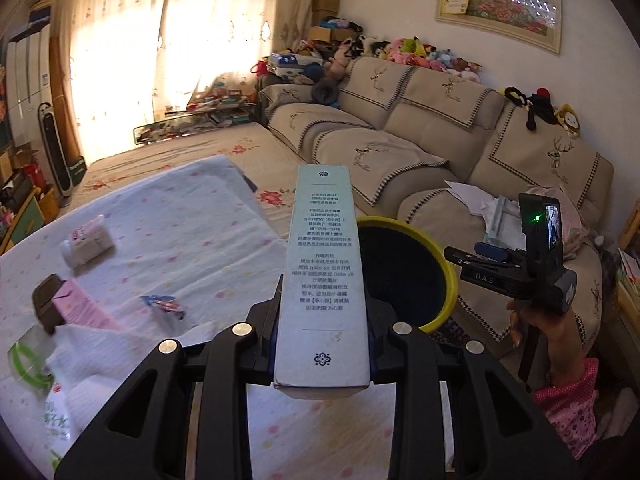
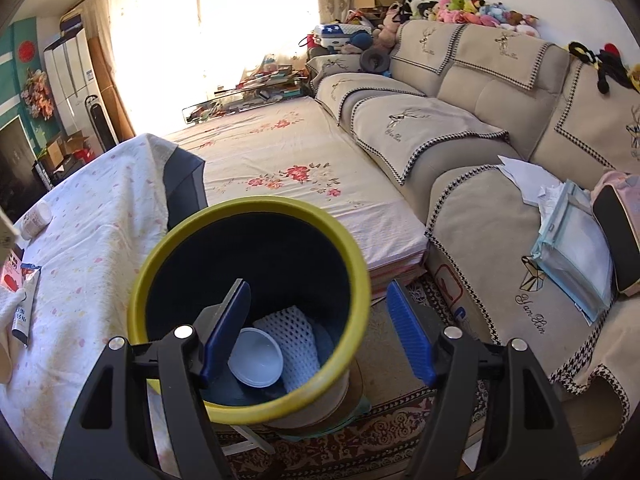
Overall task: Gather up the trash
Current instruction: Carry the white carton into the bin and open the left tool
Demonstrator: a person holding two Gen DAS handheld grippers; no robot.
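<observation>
My left gripper (image 1: pixel 324 292) is shut on a long pale green box (image 1: pixel 324 264) printed with text, held out over the table edge. Just behind it stands a dark bin with a yellow rim (image 1: pixel 440 252). In the right wrist view my right gripper (image 2: pixel 316 286) is open and empty above the bin (image 2: pixel 248 206), one finger over its mouth and the other outside the rim. A white plastic lid (image 2: pixel 256 356) and a white foam net (image 2: pixel 292 336) lie at the bin's bottom. The right gripper (image 1: pixel 460 258) also shows in the left wrist view, in a hand with a pink sleeve.
On the table's white cloth (image 1: pixel 200 208) lie a white packet (image 1: pixel 86 242), a pink carton (image 1: pixel 84 312), a blue wrapper (image 1: pixel 164 306), a clear plastic piece (image 1: pixel 28 356) and a bottle (image 1: pixel 56 420). A beige sofa (image 2: pixel 480 128) with papers (image 2: pixel 528 180) runs along the right, beside a floral mattress (image 2: pixel 280 160).
</observation>
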